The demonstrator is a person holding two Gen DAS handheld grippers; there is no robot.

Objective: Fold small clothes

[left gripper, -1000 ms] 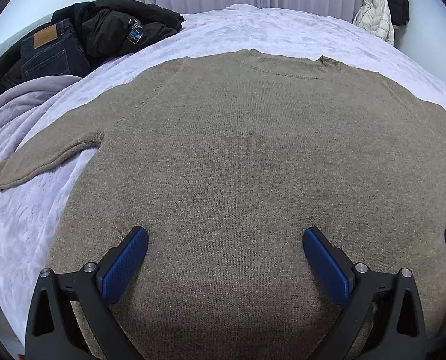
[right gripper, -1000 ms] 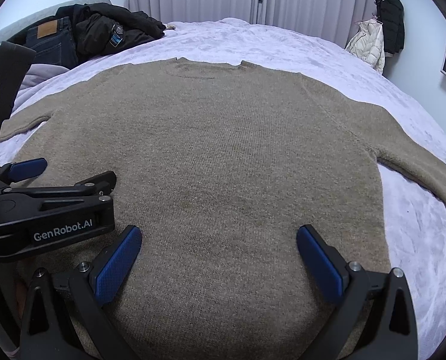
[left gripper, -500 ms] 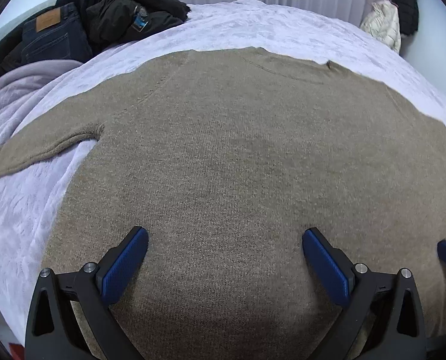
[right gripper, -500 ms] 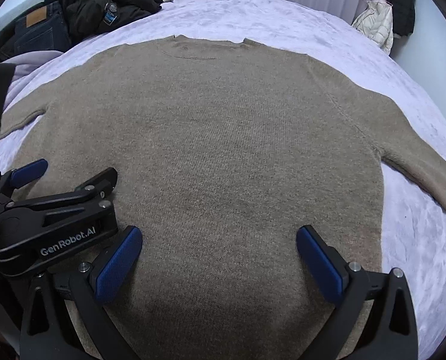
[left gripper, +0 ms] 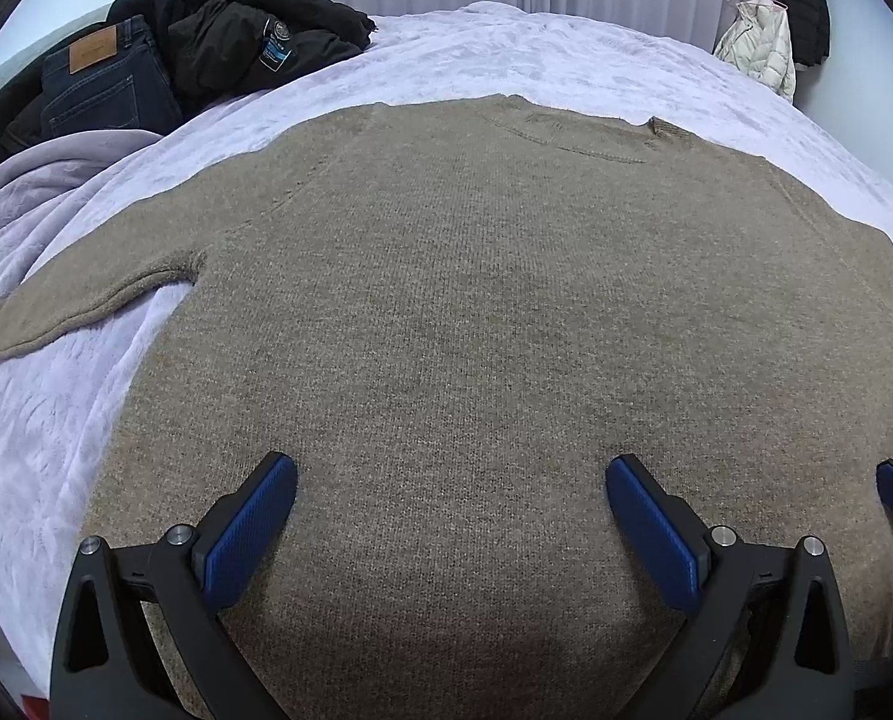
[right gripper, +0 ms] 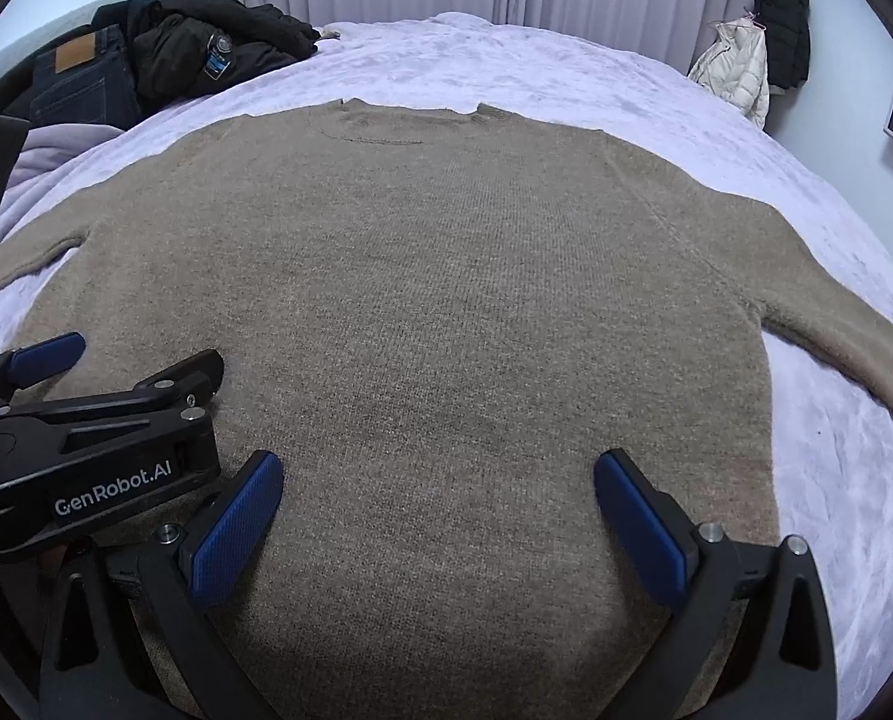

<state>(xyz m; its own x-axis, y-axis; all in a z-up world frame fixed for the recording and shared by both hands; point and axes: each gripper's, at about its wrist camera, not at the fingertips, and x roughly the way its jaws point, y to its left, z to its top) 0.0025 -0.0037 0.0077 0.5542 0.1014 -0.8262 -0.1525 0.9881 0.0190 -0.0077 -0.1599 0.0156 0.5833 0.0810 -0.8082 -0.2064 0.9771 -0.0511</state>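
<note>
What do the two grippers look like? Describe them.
Both the left gripper and the right gripper have black frames with triangular cut-outs, silver bolts and ribbed blue pads. The left one's body reads "GenRobot.AI" in white.

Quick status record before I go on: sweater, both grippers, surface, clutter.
sweater: tan knit sweater, spread flat, unfolded, neckline at the far side, sleeves out to both sides
left gripper: open, over the hem end, nothing between its fingers
right gripper: open, over the hem end, beside the left one, holding nothing
surface: bed with a lilac cover
clutter: jeans and black jacket at the far left corner; white jacket hanging by the far right wall
</note>
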